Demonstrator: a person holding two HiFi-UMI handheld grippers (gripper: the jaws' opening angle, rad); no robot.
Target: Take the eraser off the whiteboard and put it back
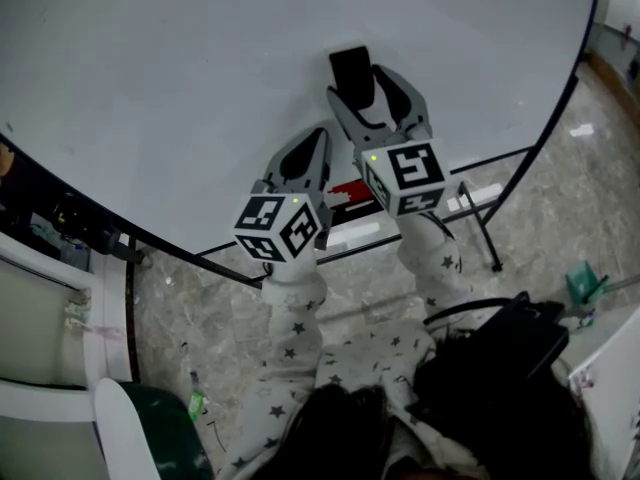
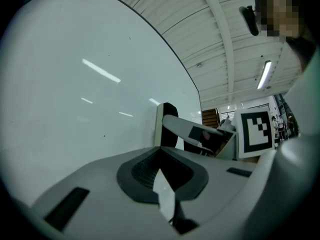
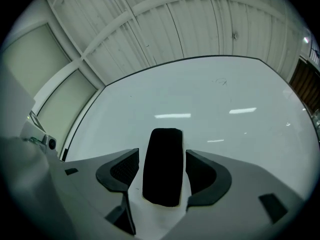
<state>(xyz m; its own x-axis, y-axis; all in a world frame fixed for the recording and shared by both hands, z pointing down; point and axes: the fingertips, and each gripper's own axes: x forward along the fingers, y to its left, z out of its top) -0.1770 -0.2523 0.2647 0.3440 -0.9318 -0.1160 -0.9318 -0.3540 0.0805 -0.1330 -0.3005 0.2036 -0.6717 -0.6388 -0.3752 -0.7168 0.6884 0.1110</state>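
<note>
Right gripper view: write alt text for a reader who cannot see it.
A black eraser sits against the whiteboard between the right gripper's open jaws, with a narrow gap on each side. The board fills the background and reflects strip lights.

The eraser (image 1: 352,73) is a black oblong block with rounded ends, lying flat against the whiteboard (image 1: 180,78) just above the middle of the head view. Seen side-on, it shows a white layer against the board. It stands lengthwise between the right claw (image 3: 161,170)'s jaws, with slim gaps either side.
</note>
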